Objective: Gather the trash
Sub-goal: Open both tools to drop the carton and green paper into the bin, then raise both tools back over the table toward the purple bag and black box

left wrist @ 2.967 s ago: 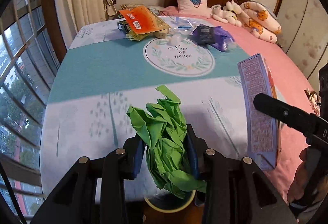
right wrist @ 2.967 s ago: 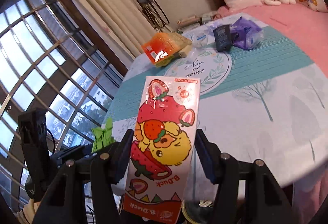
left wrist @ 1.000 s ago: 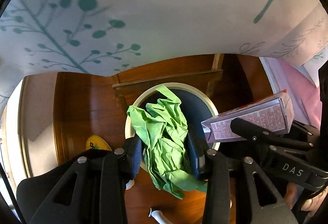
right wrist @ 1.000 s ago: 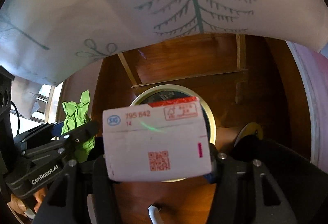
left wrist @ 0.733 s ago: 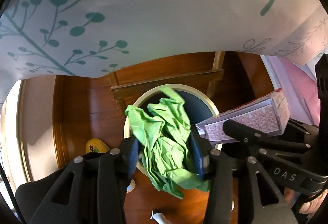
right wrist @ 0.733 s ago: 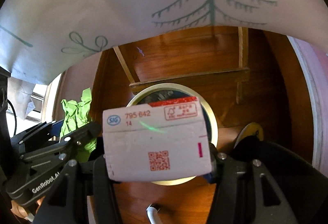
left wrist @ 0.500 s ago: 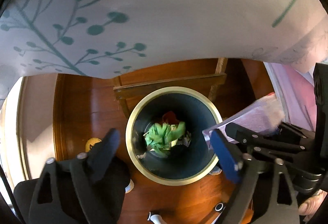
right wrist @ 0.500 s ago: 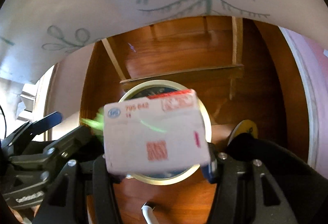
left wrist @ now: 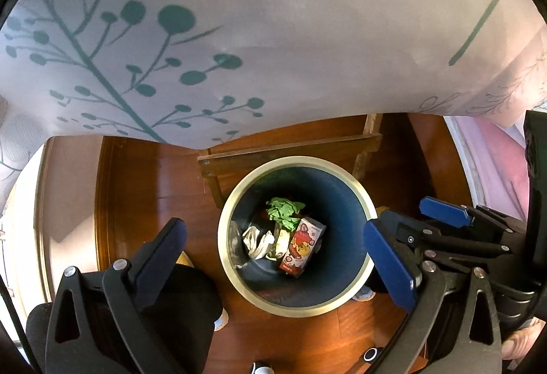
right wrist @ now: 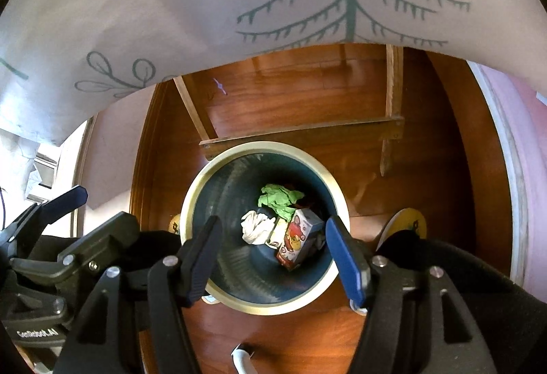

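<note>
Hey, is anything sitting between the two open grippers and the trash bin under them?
Nothing visible. The left gripper and right gripper both hang open over the bin, whose mouth is uncovered. The green paper and juice carton already lie at the bottom.

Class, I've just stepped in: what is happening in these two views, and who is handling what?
A person holds two grippers above a dark blue trash bin standing on the wooden floor beside the draped tablecloth. The left gripper and the right gripper are both open and hold nothing. Inside the bin lie a crumpled green paper, a strawberry drink carton and some white crumpled trash. Both pieces appear to be already dropped in, so this round of collecting looks done.
</note>
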Demonstrator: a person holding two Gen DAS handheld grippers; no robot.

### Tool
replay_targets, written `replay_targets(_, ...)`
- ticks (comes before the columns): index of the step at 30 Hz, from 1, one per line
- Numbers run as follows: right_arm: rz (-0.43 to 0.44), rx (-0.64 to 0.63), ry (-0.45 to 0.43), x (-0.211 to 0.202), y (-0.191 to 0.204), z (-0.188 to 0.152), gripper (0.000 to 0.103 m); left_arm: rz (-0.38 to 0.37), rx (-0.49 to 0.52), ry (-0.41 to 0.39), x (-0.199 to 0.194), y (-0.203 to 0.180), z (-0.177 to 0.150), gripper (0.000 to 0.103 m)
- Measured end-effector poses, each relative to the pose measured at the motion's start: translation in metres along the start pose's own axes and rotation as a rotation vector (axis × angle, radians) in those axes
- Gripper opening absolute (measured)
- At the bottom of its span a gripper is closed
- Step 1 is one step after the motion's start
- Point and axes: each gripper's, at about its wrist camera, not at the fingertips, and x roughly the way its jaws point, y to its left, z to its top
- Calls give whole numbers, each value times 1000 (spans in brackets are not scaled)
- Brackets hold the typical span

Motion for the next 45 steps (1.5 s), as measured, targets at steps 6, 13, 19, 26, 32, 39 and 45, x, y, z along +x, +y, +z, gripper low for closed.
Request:
replay_targets(6,0,-15,-6,-1,3,-2,63,-7,-7,-12,-3,2,0,102)
replay_targets(13,3,-30,-23,-5,5,-3,63,5,-2,-35,-9,1,-1,102)
replay_targets(19,15,-44,-43,-13,9,-3,63,1,-1,-56,-21,2,-1,102)
replay_targets(26,42,-69,-104,-39,16,-5,63,-20,15,-84,-55,1,-2,102)
replay_targets(32,57,-117,-183,-86,23,-9,63,-36,36,-119,-109,4,3,102)
replay_targets(39,18,-178,-327,-162,24,-12,63,2,44,-229,-187,4,19,102)
replay_targets(45,-82,-282,-510,-244,33,-12,63,13,88,-313,-246,-8,44,102)
